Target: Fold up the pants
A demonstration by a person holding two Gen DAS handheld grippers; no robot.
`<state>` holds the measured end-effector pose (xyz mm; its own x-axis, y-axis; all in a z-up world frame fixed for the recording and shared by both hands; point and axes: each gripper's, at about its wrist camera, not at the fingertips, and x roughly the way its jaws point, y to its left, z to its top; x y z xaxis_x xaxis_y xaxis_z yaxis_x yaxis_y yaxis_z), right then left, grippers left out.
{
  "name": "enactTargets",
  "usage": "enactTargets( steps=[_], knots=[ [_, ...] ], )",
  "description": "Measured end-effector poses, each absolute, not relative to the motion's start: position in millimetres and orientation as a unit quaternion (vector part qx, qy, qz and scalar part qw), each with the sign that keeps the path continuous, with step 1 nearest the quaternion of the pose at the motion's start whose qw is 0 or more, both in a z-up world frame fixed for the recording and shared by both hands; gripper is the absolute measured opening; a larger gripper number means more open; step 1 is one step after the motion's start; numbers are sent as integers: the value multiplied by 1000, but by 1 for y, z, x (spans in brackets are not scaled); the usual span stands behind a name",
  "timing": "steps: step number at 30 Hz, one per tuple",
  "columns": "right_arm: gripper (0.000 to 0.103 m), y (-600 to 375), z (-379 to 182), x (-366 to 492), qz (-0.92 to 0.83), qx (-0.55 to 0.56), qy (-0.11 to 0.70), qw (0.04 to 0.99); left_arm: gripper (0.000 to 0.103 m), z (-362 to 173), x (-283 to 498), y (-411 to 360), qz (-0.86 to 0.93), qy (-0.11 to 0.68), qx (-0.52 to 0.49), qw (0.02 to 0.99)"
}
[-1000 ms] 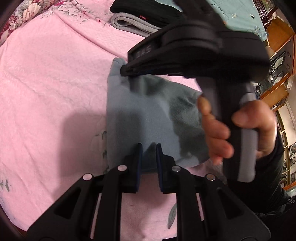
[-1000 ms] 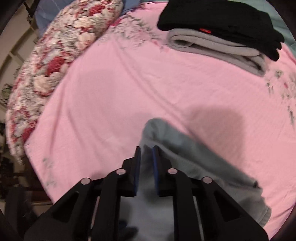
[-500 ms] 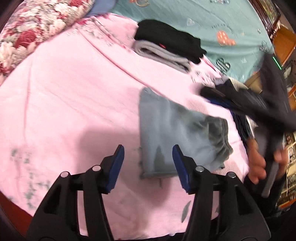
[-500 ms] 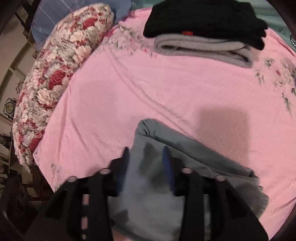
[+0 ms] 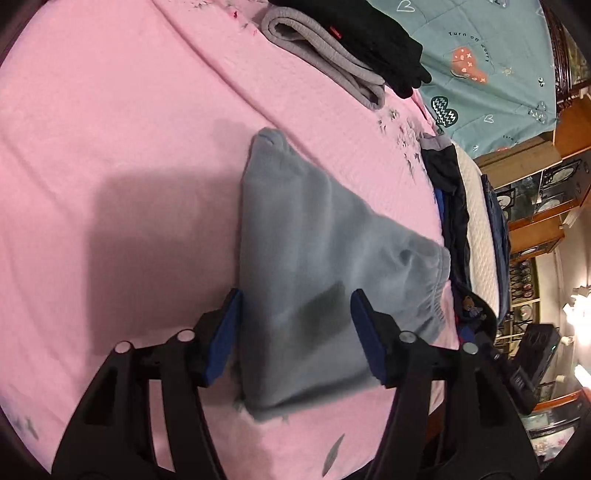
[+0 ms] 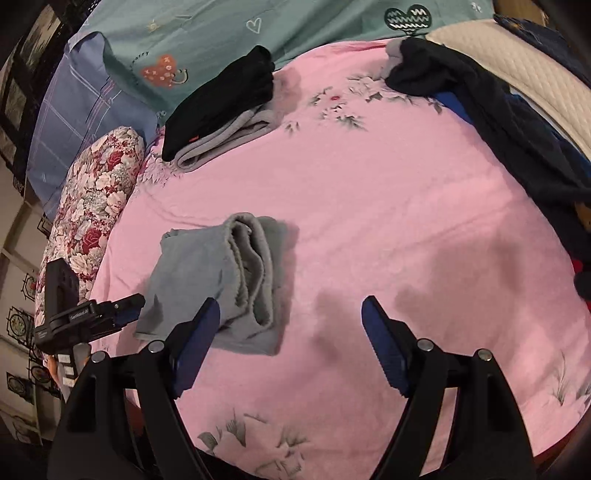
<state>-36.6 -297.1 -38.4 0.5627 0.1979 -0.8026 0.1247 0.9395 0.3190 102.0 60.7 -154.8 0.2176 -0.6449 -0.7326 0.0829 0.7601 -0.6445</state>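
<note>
The grey-blue pants [image 5: 314, 266] lie folded into a compact bundle on the pink bedspread [image 5: 110, 110]; in the right wrist view the bundle [image 6: 218, 280] sits left of centre with its waistband layers showing. My left gripper [image 5: 295, 332] is open, its blue-padded fingers straddling the near end of the bundle just above it. It also shows at the left edge of the right wrist view [image 6: 96, 317]. My right gripper [image 6: 290, 339] is open and empty, above bare bedspread to the right of the bundle.
A folded black and grey stack [image 6: 221, 107] lies at the far side of the bed [image 5: 351, 48]. Dark unfolded clothes [image 6: 517, 136] pile at the right edge. A floral pillow [image 6: 92, 199] and teal quilt [image 6: 295, 33] border the pink spread.
Both grippers let go of the pants and opened. The right gripper pulled back and swung right, away from the bundle. The left gripper stays over the bundle's near end.
</note>
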Motion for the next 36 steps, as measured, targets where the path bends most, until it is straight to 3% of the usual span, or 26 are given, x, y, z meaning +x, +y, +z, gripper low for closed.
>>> enactTargets(
  steps=[4,17,27,29,30,31,33,36],
  knots=[
    [80,-298,-44,-33,46,195,476,856,75,-161,122,48,-278,579,-259,722],
    [80,-270,-95,52,90,236,570,782,78,-167,132,52,-324,566,-279,705],
    [91,-257,-102,72,166,263,567,762,76,-166,131,45,-342,558,-282,701],
    [91,-260,-105,74,174,278,555,765,67,-166,127,40,-348,558,-282,698],
    [87,-260,-105,74,176,280,550,767,57,-167,125,38,-346,558,-280,701],
    [67,-259,-106,74,172,273,550,771,42,-167,123,37,-339,556,-275,708],
    [41,-252,-108,72,150,233,550,788,23,-167,120,38,-325,556,-275,715],
    [28,-248,-103,66,136,206,544,802,22,-166,117,48,-321,546,-307,711]
  ],
)
